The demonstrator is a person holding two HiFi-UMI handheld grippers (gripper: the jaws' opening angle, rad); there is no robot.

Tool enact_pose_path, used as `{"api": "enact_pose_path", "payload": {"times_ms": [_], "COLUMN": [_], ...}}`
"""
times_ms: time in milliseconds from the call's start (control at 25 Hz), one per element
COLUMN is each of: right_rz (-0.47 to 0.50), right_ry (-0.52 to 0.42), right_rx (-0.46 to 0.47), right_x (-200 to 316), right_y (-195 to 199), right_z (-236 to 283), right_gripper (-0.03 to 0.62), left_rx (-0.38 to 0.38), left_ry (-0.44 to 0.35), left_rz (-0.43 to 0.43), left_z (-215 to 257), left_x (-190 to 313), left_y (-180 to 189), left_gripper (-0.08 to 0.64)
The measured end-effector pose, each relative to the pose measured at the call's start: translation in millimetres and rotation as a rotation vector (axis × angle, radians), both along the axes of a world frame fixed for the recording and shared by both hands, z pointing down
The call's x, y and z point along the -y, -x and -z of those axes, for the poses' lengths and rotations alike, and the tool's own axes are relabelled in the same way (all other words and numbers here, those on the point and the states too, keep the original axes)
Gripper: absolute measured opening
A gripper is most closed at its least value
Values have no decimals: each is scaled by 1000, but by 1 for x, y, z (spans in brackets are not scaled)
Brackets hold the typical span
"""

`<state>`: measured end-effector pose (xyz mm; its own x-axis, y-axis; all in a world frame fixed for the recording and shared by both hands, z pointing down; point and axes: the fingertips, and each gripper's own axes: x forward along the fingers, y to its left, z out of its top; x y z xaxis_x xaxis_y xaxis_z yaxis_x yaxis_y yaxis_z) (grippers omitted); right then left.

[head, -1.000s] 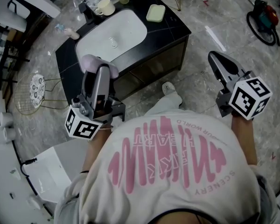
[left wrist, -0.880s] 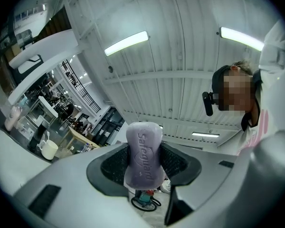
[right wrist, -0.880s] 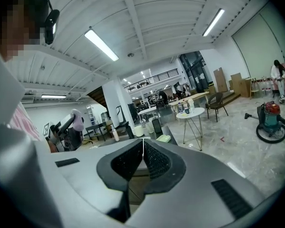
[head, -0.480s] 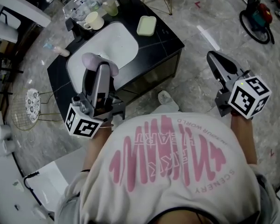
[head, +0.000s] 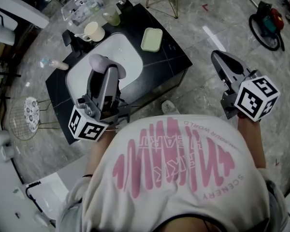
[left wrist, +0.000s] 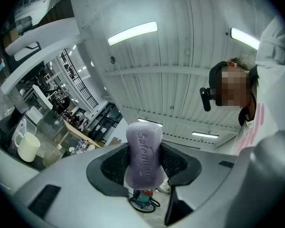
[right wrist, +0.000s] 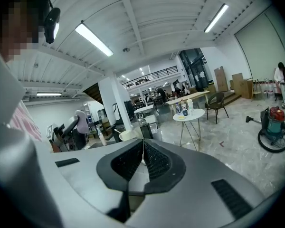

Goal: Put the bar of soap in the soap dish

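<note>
my left gripper holds the lilac bar of soap upright between its fingers, over the near edge of the white sink set in the black bench. the pale green soap dish sits on the bench just right of the sink, well apart from the soap. i see the dish only in the head view. only the left gripper view shows the grip itself: both fingers press the bar's flanks, and an embossed brand name runs down its face. my right gripper hangs out to the side over the marble floor, clear of the bench. its own view shows the fingers closed flat against each other. that view alone takes in a round white table, while a red and teal vacuum cleaner appears there and in the head view.
</note>
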<state>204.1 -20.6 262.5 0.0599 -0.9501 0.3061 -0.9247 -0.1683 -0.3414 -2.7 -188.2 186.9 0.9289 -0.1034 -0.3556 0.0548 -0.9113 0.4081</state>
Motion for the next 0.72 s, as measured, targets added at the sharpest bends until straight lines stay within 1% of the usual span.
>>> {"api": "enact_pose_path", "payload": {"times_ms": [160,320,480,600,720], "right_rz": [16,28,32,44,65], "right_ry": [15,19,8,15,32], "right_rx": [13,7,0,7,19], "right_x": [21,43,63,76,87], "right_y": [-18,-36,-56,-63,-65], "right_z": [-7,-6,2,-3,-10], "right_gripper": [18,18,18,18,18], "left_rx": [21,54,81,108,126], "left_ry": [-18,-11,-6,-34,-41], "left_rz": [-12,-7,-27,-33,-29], "left_z": [-10,-20,-27,-32,-36], "left_x": [12,33,50,58,64], "left_y": [-21,-39,-57,-72,-86], "left_gripper": [204,204,204,204,204]}}
